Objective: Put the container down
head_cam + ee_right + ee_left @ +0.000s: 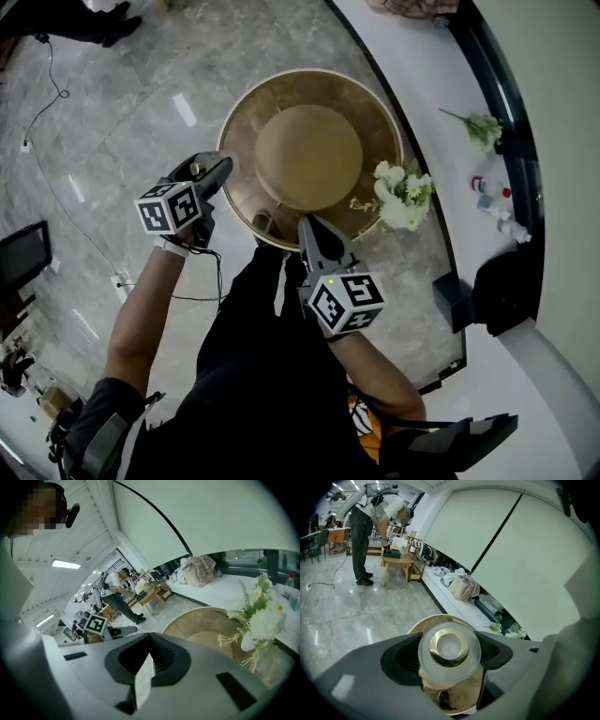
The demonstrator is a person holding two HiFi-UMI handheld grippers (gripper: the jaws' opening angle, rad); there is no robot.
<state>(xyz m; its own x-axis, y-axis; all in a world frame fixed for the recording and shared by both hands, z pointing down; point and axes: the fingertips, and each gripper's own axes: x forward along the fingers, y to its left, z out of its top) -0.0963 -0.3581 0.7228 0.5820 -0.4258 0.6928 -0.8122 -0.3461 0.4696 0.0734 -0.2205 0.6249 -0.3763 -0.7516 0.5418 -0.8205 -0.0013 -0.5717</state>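
Head view: the left gripper [223, 167] is at the left rim of the round gold bench [375, 103], and the right gripper [312, 227] is at its near rim. White flowers [401, 195] stand on the bench's right side. The container can't be made out from here.

Left gripper view: the fingers are clamped on the container [449, 646], one pad on each side. It is round, seen from the top, with a pale translucent outer ring, a shiny gold centre and a gold body below. It is held in the air, with the bench rim [436, 619] just beyond it.

Right gripper view: this is the only view showing a thin white strip [144, 681], seen edge-on and pinched between nearly closed fingers. The bench [197, 625] and flowers [262, 616] lie ahead, with the left gripper's marker cube [95, 624] to the left.
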